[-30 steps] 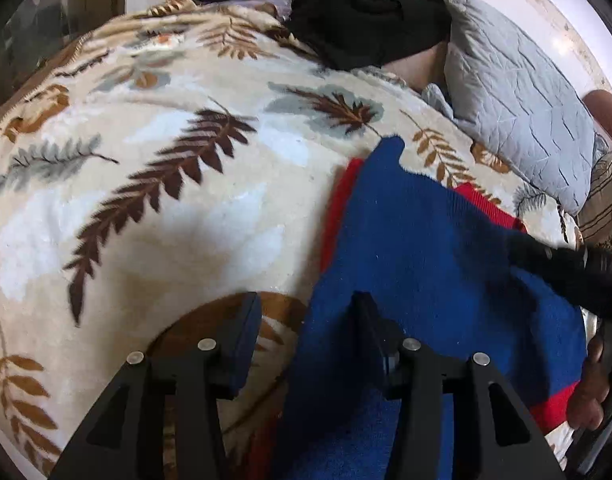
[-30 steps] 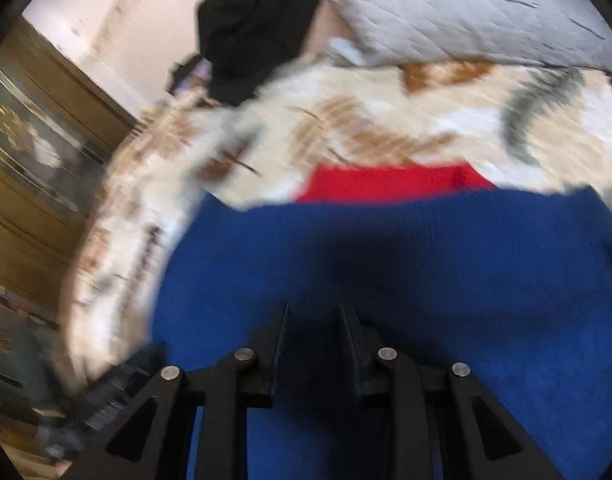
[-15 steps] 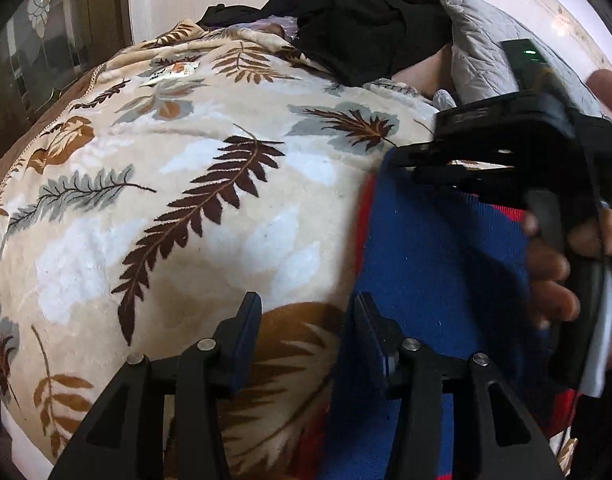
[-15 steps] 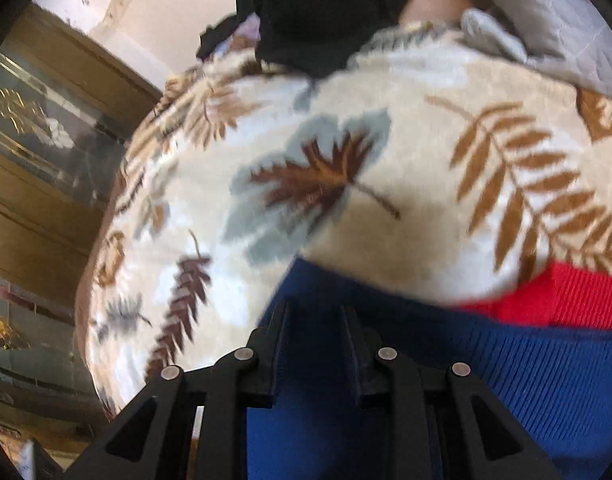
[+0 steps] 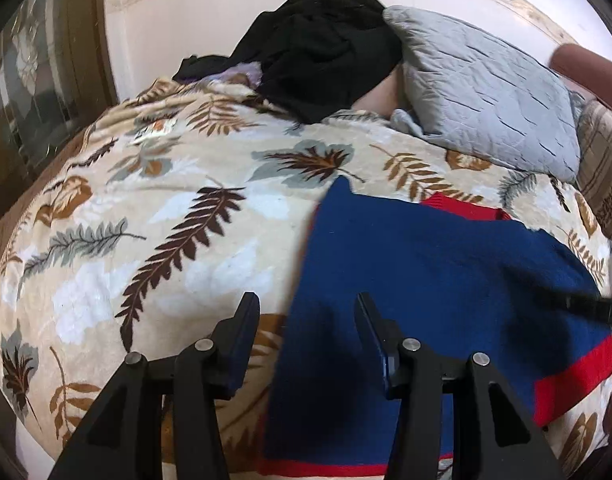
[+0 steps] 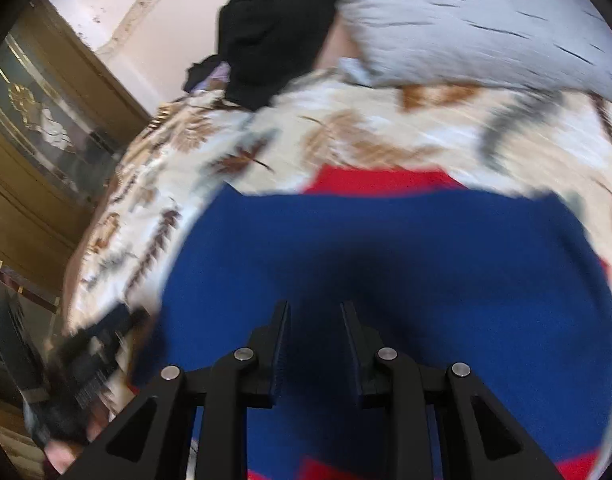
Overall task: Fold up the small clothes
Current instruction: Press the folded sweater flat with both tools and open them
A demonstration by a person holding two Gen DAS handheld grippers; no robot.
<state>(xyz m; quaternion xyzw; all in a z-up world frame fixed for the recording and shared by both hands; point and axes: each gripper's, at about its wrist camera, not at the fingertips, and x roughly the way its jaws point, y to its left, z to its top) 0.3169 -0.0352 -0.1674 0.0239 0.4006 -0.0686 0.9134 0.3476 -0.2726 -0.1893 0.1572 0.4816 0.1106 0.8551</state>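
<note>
The blue sweater (image 5: 425,272) with red trim lies flat on the leaf-print blanket (image 5: 166,220), below the grey pillow (image 5: 485,100). My left gripper (image 5: 307,320) hangs spread over the sweater's left edge; my right gripper (image 6: 315,320) hovers above it, jaws narrowly parted, pinching nothing

both tools, left tool (image 5: 307,316) and right tool (image 6: 314,320), hover parted, empty.
</note>
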